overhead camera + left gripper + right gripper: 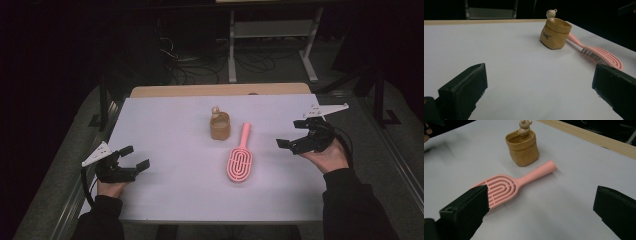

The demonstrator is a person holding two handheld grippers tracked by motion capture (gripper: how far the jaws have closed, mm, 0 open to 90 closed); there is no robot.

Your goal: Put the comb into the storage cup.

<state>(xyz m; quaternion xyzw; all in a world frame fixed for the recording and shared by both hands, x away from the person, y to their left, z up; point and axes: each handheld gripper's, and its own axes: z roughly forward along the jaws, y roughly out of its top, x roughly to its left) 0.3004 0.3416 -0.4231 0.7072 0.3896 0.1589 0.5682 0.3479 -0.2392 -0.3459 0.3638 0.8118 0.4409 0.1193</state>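
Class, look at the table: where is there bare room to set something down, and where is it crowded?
Bare: the stretch between the left gripper and the pink brush, and the table corner left of the tan pouch. Crowded: the middle, where pouch and brush lie close, near the right gripper.

- We see a white-topped table (165,195) with a pale wooden strip (220,90) along its far edge.
- Behind it, we make out a white metal shelf frame (272,30) and tangled black cables (200,65) on the grey floor (280,75).
- The room lies dark.
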